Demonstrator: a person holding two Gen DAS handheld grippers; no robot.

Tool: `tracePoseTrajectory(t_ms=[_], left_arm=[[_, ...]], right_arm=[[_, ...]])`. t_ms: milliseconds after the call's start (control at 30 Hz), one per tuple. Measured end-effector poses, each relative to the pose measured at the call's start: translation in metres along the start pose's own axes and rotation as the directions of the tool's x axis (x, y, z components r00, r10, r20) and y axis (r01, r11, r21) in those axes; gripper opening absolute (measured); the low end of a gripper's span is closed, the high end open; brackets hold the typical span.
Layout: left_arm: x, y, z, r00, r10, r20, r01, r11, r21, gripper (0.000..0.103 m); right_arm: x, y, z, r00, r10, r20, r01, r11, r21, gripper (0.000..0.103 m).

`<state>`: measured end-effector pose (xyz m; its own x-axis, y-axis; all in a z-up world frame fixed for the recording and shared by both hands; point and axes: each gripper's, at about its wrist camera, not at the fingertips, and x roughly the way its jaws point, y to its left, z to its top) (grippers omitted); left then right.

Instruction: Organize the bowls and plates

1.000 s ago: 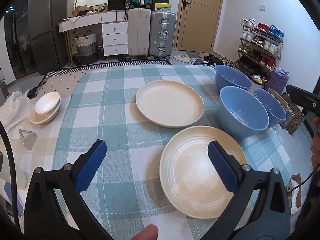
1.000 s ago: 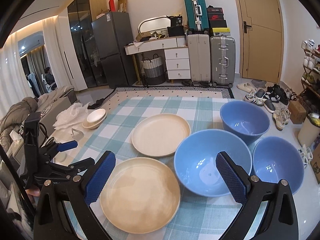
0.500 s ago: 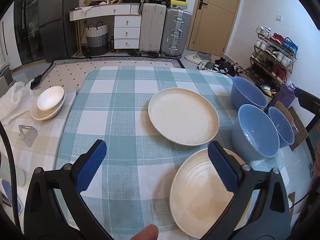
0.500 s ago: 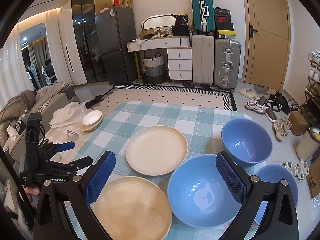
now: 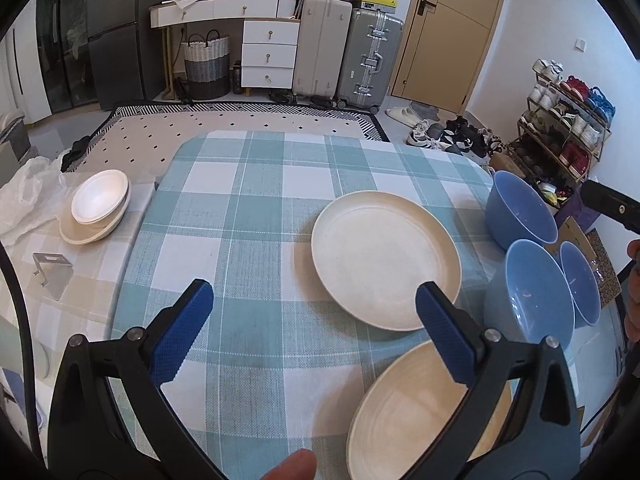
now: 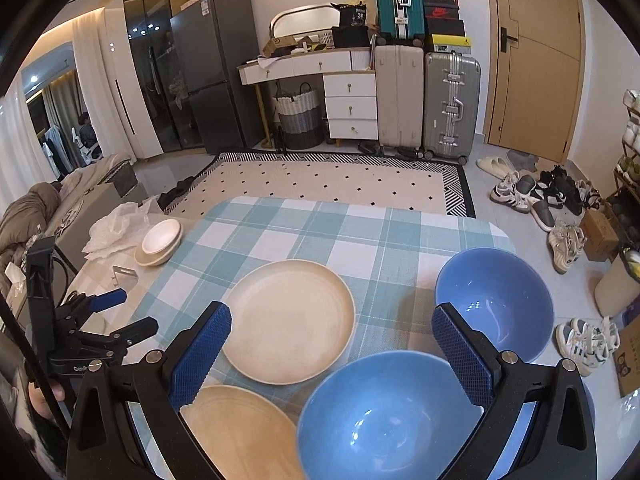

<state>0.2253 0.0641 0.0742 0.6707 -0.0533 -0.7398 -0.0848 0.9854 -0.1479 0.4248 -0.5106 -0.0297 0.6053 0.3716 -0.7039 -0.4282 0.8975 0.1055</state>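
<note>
Left gripper [image 5: 312, 328] and right gripper [image 6: 331, 348]: both spread wide, holding nothing, above the checked counter [image 5: 248, 216]. Landmark: far cream plate [image 5: 384, 258]. Near cream plate [image 5: 416, 412] sits just in front of it; three blue bowls [image 6: 494, 300] cluster beside it. Stacked white bowls [image 5: 98, 204] lie well apart on a side surface beside a plastic bag [image 5: 28, 196]. No legible writing on the dishes.

Ahead of the right gripper [image 6: 331, 348], one plate [image 6: 289, 320] is lying on the tablecloth [image 6: 320, 224]; another plate [image 6: 240, 436] is sitting nearer, to its left. Three bowls [image 5: 532, 292] are clustering right, stacked dishes [image 6: 158, 242] resting far left.
</note>
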Motion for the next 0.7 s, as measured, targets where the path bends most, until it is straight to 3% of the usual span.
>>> tracePoseTrajectory(t_ms=[333,700], left_arm=[[0.042,0.002,0.016,0.999,0.009,-0.041,-0.010,1.000,-0.014,0.101],[0.093,0.003,0.015,0.994,0.006,-0.106,-0.009,0.999,-0.031,0.101]], right_arm=[[0.063,-0.020,0.010,0.993,0.001,-0.122,-0.001,1.000,-0.003,0.102],[0.135,-0.018,0.003,0.961,0.021,-0.274,-0.031,0.999,-0.034,0.102]])
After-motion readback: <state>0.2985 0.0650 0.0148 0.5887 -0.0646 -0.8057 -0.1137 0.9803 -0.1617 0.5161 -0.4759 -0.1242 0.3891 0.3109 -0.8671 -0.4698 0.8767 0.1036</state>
